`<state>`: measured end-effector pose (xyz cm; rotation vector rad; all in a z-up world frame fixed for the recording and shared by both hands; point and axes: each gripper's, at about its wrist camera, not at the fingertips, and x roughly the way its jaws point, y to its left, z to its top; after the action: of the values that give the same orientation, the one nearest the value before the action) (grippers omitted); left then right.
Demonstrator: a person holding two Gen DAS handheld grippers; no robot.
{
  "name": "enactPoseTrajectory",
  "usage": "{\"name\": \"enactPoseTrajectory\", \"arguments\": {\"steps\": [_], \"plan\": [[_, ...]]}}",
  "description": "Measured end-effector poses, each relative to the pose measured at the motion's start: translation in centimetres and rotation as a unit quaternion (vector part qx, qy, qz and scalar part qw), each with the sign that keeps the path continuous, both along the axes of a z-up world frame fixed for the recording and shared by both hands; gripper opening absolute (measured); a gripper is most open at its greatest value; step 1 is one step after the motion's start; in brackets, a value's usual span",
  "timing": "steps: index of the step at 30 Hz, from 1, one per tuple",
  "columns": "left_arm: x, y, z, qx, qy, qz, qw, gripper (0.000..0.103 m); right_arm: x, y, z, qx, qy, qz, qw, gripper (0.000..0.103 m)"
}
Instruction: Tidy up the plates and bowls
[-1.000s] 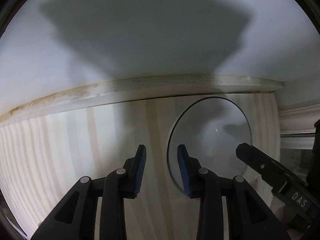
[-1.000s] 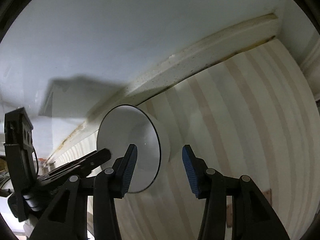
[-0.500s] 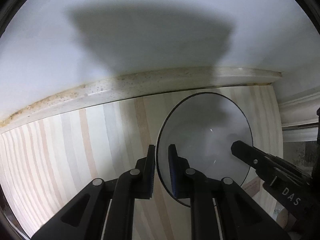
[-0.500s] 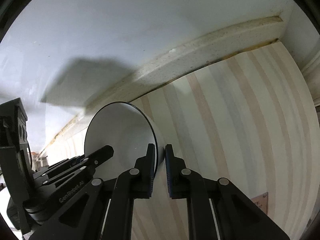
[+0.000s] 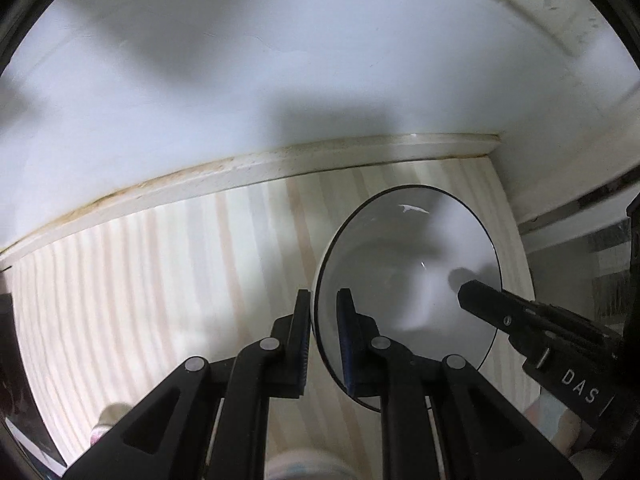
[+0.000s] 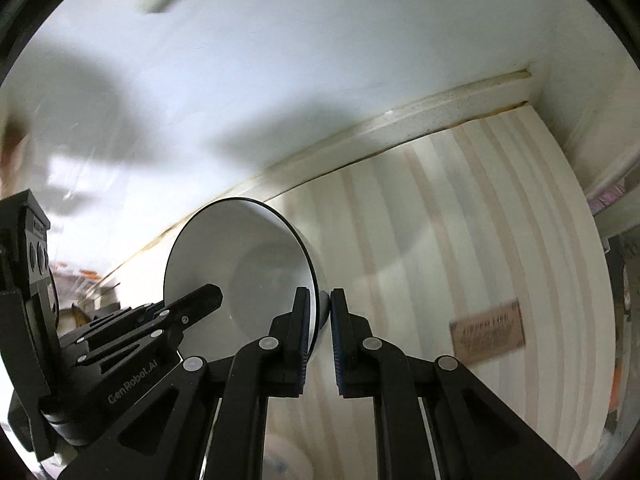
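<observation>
Bowl [image 5: 408, 276], white with a thin dark rim, sits pinched between both my tongs: the left tongs [image 5: 323, 338] clamp its near-left rim, the right tongs [image 6: 319, 334] clamp the opposite rim, each closed tight on it. Beyond the tongs lies the pale striped bench [image 5: 160, 280].

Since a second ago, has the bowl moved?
Yes. The bowl, gripped by both grippers, has lifted off the striped counter, away from the backsplash.

Left tongs [image 5: 323, 340] clamped shut, pointing steeply down, right tongs [image 6: 319, 338] likewise clamped, angled down
</observation>
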<state>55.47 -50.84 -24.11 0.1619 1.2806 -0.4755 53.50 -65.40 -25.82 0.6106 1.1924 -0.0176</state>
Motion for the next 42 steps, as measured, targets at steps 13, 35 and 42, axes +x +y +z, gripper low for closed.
{"name": "enactPoseTrajectory", "arguments": {"steps": [13, 35, 42], "plan": [[-9.6, 7.8, 3.1, -0.013, -0.008, -0.006, 0.9999, 0.011, -11.2, 6.1, 4.3, 0.011, -0.018, 0.015, 1.000, 0.012], [-14.8, 13.1, -4.4, 0.021, 0.071, 0.011, 0.9972, 0.011, -16.9, 11.8, -3.4, 0.018, 0.057, 0.046, 0.997, 0.012], [-14.9, 12.5, -5.8, 0.034, 0.083, 0.006, 0.9960, 0.011, -16.5, 11.7, -4.8, 0.018, 0.074, 0.047, 0.996, 0.012]]}}
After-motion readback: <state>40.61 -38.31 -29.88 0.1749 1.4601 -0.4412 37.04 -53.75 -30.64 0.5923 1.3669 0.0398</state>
